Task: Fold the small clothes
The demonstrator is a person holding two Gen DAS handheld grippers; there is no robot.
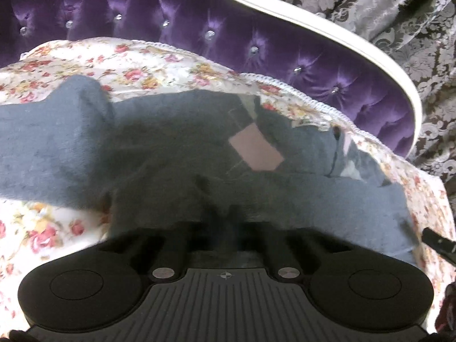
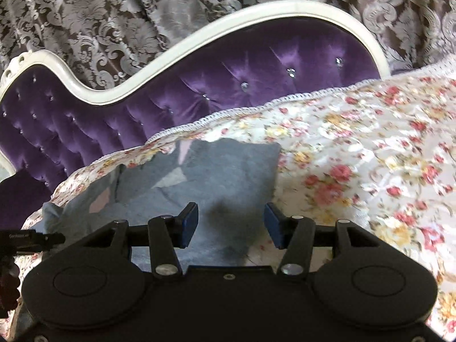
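Note:
A grey fleece garment (image 1: 159, 154) with a pink patch (image 1: 256, 151) lies spread on the flowered bedspread (image 1: 134, 65). My left gripper (image 1: 222, 213) is shut, its dark fingers pressed together in a bunched fold at the garment's near edge. In the right wrist view the same garment (image 2: 216, 176) lies below my right gripper (image 2: 231, 223). That gripper is open, its blue pads (image 2: 189, 222) wide apart over the garment's near right corner, with nothing pinched. A black part of the left gripper (image 2: 31, 239) shows at the left edge.
A purple tufted headboard (image 2: 199, 85) with a white curved frame (image 2: 171, 48) stands behind the bed. Behind it hangs a grey-brown patterned curtain (image 2: 99, 14). The bedspread (image 2: 370, 171) stretches on to the right of the garment.

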